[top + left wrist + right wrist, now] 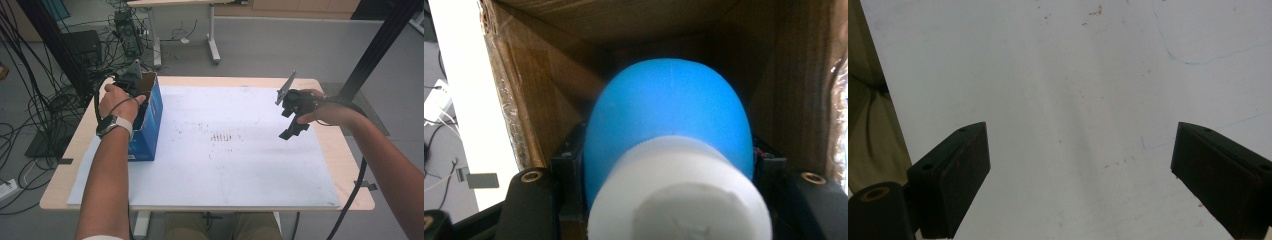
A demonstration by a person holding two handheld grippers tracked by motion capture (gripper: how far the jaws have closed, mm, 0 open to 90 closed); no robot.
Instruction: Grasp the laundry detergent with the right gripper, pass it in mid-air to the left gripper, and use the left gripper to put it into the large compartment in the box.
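A blue cardboard box [151, 114] stands at the left edge of the white mat [225, 160]. My left gripper [134, 86] reaches down into its open top. In the left gripper view the jaws close from both sides on a rounded blue object [669, 107] with a thick white cylindrical end [679, 195], held inside the brown box walls [549, 90]. My right gripper [292, 127] hovers over the mat's right part, apart from the box. The right gripper view has that gripper [1080, 175] open, jaws wide, with bare mat between them.
The wooden table [350, 170] carries the mat, which has faint marks near its middle [222, 136]. A black frame post [380, 45] rises at the right rear. Cables and equipment [120, 30] lie on the floor behind the table's left side.
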